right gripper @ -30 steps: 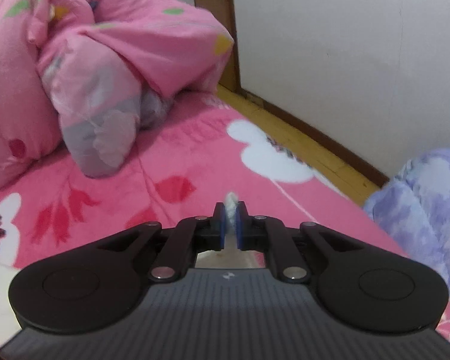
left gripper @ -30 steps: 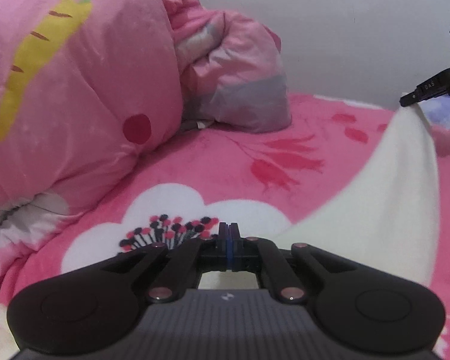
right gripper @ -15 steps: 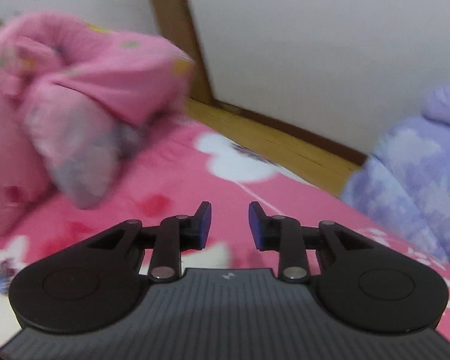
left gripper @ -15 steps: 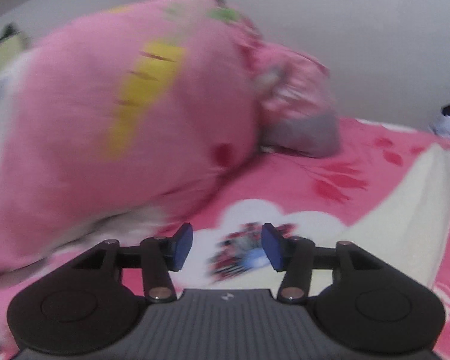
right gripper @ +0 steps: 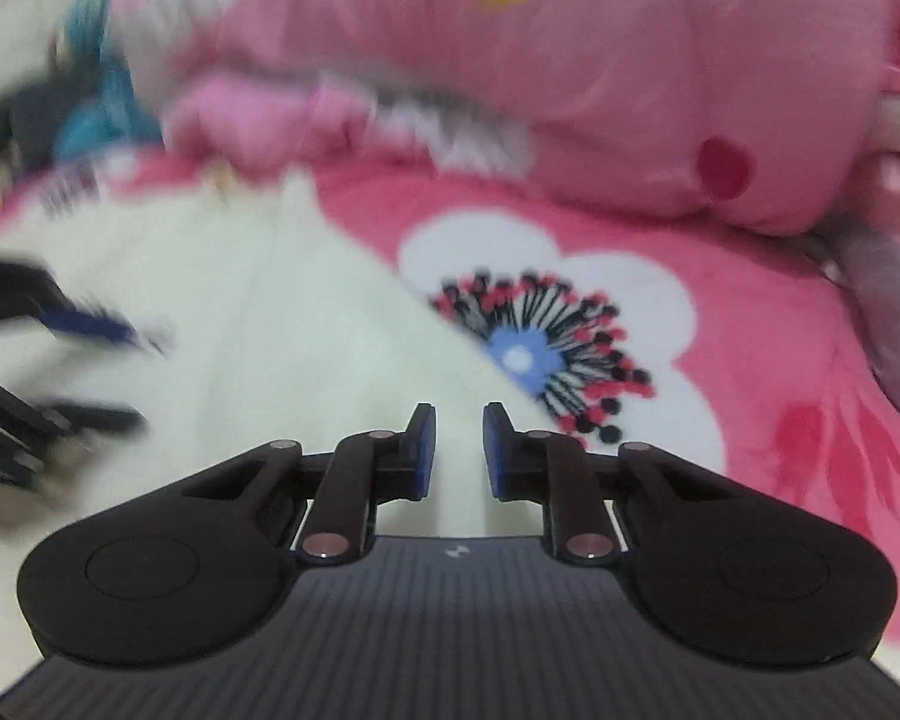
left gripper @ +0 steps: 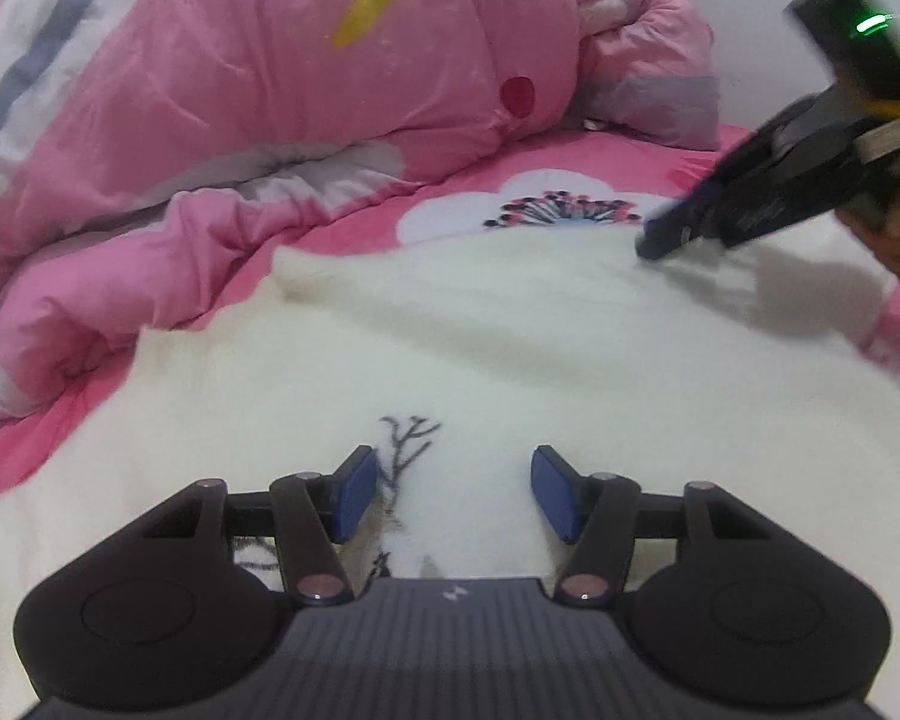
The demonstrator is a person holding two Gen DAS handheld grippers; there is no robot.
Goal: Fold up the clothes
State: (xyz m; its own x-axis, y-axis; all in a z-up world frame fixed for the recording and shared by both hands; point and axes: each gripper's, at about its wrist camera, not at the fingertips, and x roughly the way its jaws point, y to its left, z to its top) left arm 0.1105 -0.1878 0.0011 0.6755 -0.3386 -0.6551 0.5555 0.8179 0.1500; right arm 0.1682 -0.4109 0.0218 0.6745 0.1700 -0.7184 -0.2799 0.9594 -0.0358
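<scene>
Cream garment (left gripper: 510,348) lies spread on the pink floral bed (left gripper: 462,192); left gripper (left gripper: 455,495) hovers over it, jaws opening, nothing between, best re-gripping an edge. Right-wrist view, blurred: right gripper (right gripper: 455,450) narrow, closing, empty over cloth; pink quilt (right gripper: 570,60) heaped behind.

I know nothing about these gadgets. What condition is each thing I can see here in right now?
Cream garment: lying spread on the bed, slightly rumpled, gripped by neither claw.
Left claw: jaws opening, above the garment, nothing pinched.
Right claw: jaws closing with a gap left, above the garment's edge, nothing pinched.
Pink quilt: bunched in a heap behind the garment.
Pink flowered bedsheet: laid flat, partly covered by the garment.
</scene>
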